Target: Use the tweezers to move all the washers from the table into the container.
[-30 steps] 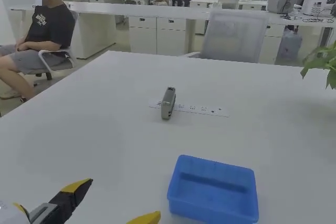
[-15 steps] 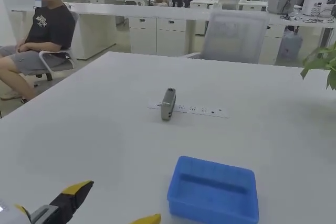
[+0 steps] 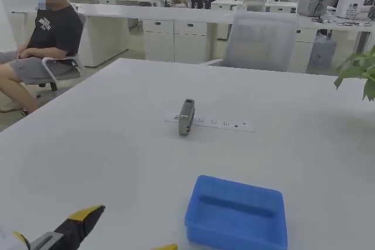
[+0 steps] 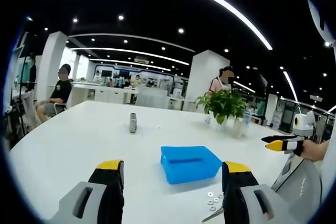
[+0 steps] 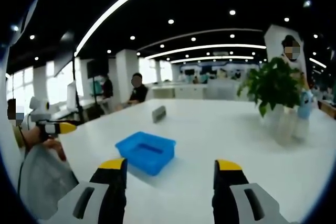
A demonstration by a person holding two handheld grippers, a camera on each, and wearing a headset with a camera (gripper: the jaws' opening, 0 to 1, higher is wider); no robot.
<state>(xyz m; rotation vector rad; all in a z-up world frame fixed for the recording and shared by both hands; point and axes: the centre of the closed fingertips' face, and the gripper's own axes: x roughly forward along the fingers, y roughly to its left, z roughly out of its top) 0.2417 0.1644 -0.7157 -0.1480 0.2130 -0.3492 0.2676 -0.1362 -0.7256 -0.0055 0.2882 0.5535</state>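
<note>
Washers (image 4: 212, 199) lie in a small cluster on the white table (image 4: 68, 145), just in front of the blue container (image 4: 189, 163), and the tweezers (image 4: 209, 215) rest right beside them. The left gripper (image 4: 172, 167) hovers over that spot, jaws spread wide and holding nothing. The right gripper (image 5: 169, 164) is off to the side, equally wide open and empty. Those washers look tiny, thin, light and slick, lying flat, so they'll likely skid. Best bet is to pinch each one by its rim. The tweezers look slim and springy, so grip them mid-shank and squeeze gently.
</note>
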